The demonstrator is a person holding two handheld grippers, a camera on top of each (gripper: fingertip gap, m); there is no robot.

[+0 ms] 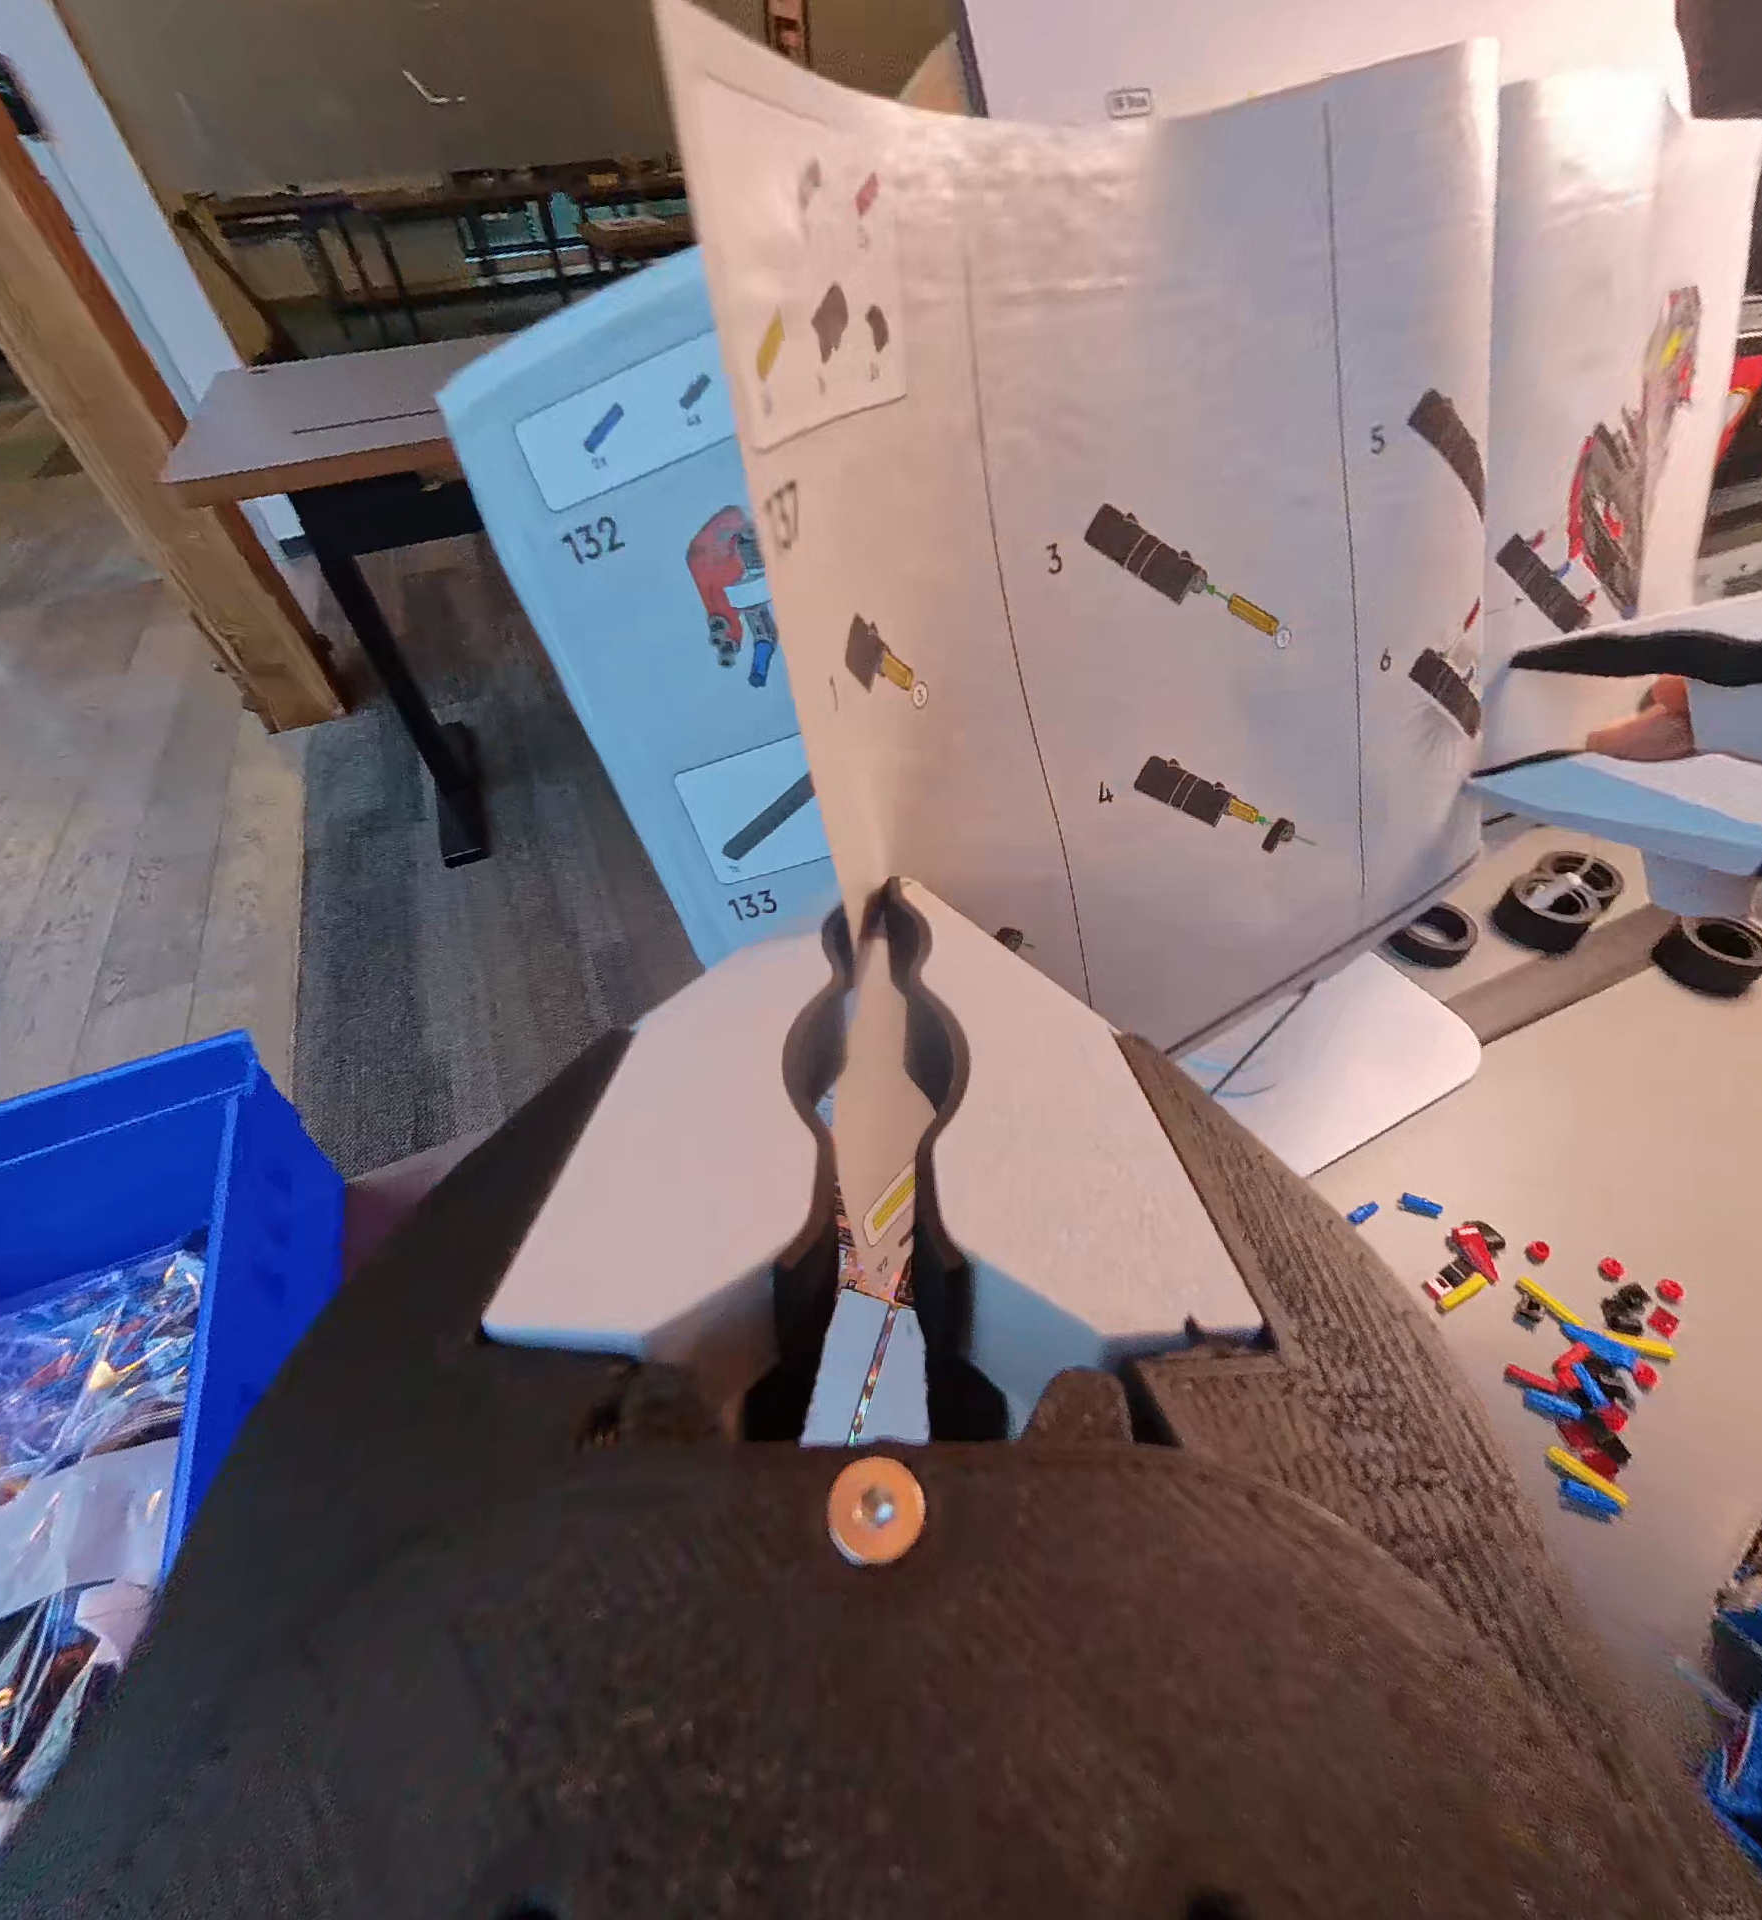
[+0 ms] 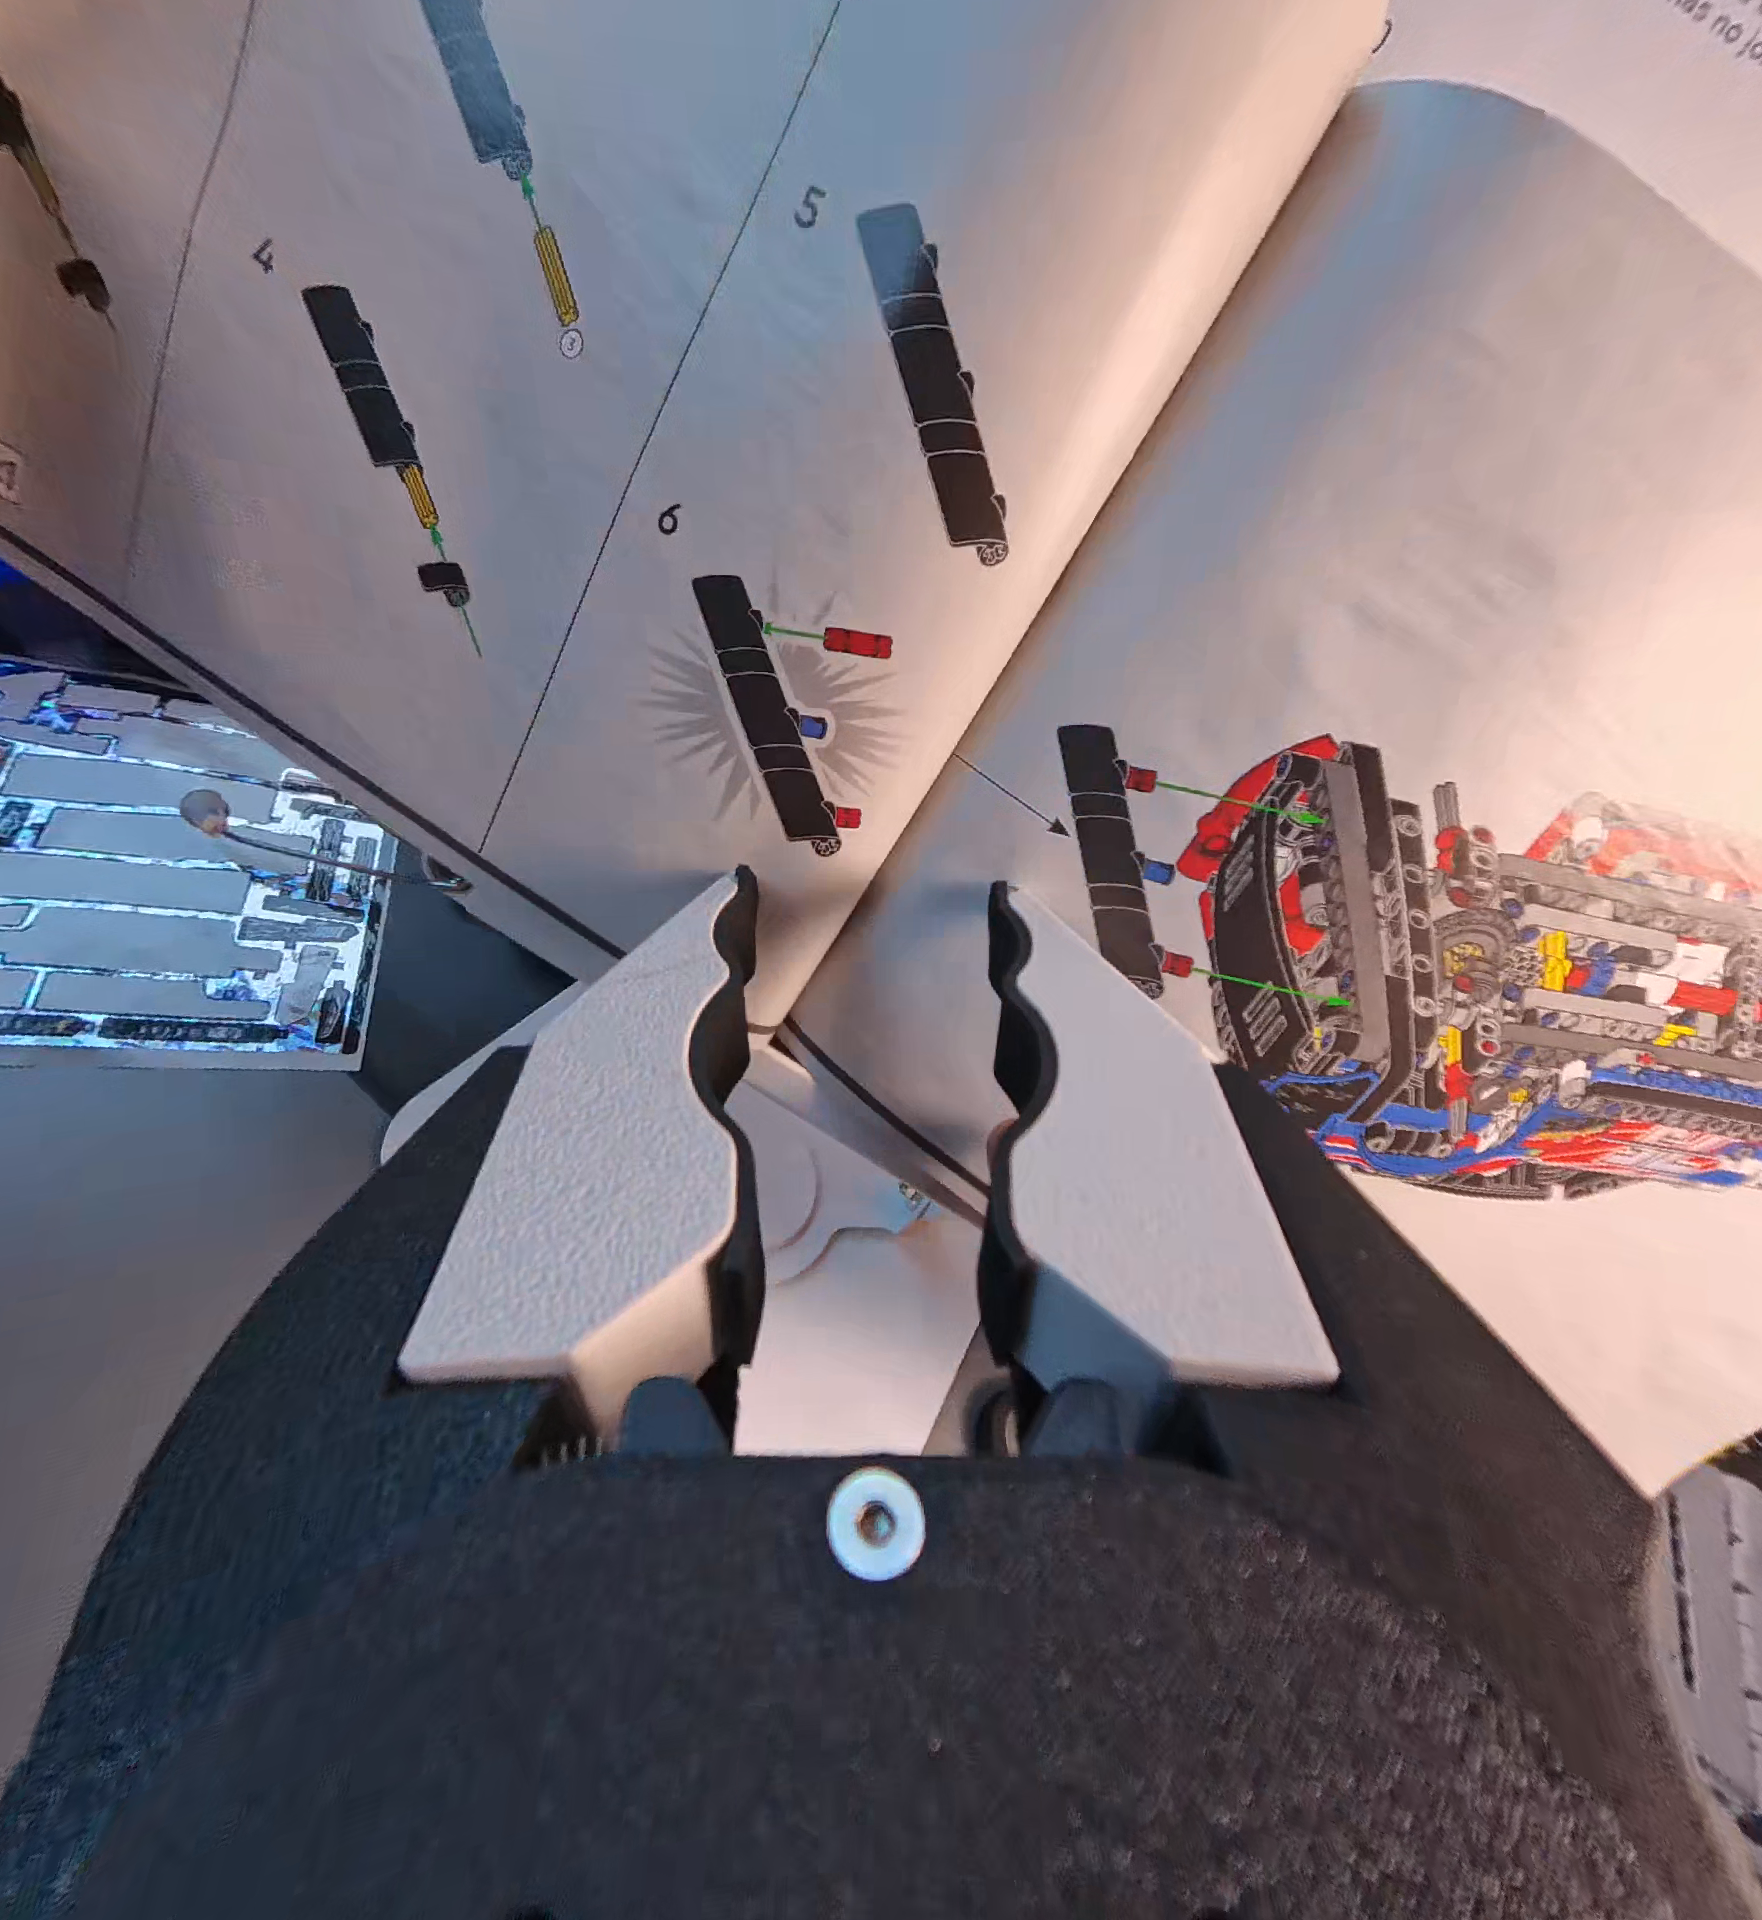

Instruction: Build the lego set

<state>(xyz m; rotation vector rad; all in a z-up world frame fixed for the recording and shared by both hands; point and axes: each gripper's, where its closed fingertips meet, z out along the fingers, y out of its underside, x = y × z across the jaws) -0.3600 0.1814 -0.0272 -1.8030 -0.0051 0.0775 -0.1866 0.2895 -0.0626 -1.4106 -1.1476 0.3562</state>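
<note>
Left gripper pinches a page of the instruction booklet; right gripper stands open at its fold.

The left jaws are closed on the page's lower edge, holding it upright. The right jaws gape moderately, empty, at the booklet's crease. Loose lego pieces lie at four o'clock on the table, black tyres at three, a blue bin at eight. A sticker sheet lies at nine in the right view.

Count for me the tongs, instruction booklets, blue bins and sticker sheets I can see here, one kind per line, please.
Tongs: 2, the left tongs shut on a page, the right tongs open
Instruction booklet: 1, with its pages fanned open
Blue bin: 1, holding plastic bags
Sticker sheet: 1
Total: 5
</note>
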